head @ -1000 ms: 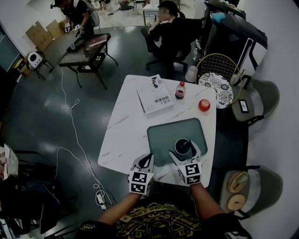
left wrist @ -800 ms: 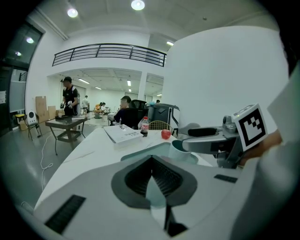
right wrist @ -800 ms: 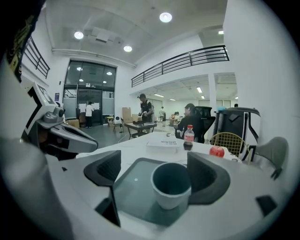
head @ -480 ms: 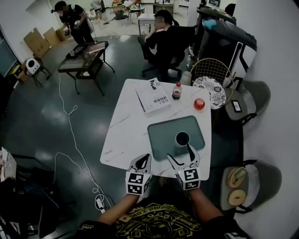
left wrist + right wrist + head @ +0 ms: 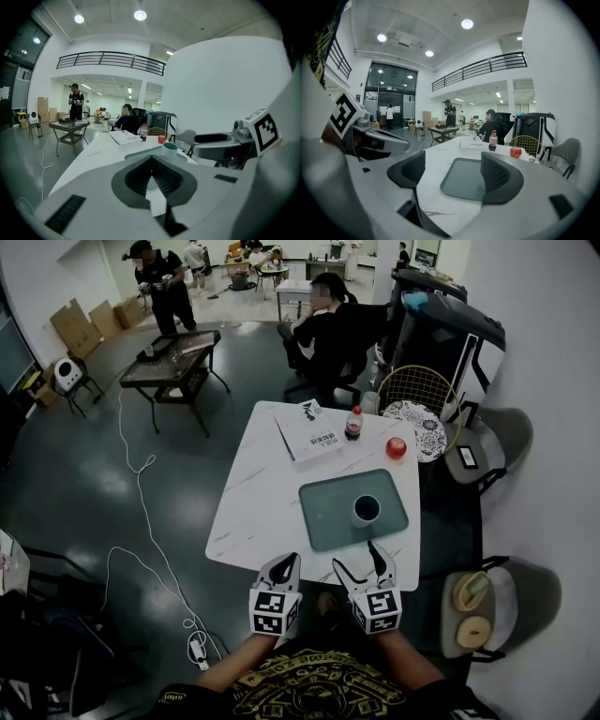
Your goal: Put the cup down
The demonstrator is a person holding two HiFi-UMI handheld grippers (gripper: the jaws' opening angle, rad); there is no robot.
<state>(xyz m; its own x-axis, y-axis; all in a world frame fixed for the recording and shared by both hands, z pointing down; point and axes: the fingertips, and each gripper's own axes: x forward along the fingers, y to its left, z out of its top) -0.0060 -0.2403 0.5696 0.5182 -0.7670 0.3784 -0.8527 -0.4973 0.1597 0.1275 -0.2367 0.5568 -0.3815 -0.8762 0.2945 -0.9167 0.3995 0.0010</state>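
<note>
1. Nearest: left claw (image 5: pixel 287 564) sits at the near tabletop edge, pressed together and holding nothing.
2. Just right of it: right claw (image 5: pixel 358 560), spread with its jaws closing. Nothing is between them and it is apart from the cup.
3. The cup (image 5: pixel 366 510) stands upright on the right half of the green tray (image 5: pixel 323 517), free of both claws. The put-down looks done.
4. Only clearing away seems left. Best to draw the right claw toward the near side, not forward, so no jaw clips the cup or the tray rim.
5. The tabletop (image 5: pixel 258 507) is white, marble-look and flat, with the tray on its right part. On the far side are a book (image 5: pixel 314 432), a bottle (image 5: pixel 354 421) and a red apple (image 5: pixel 396 448).
6. Room: dark shiny floor (image 5: pixel 84 484) with a white cable (image 5: pixel 141 470) on the left and chairs (image 5: pixel 506 439) on the right. 1 seated person (image 5: pixel 328 320) is beyond the far edge. Far left is a dark side table (image 5: pixel 173 352), with 1 standing person (image 5: pixel 161 287) past it.
</note>
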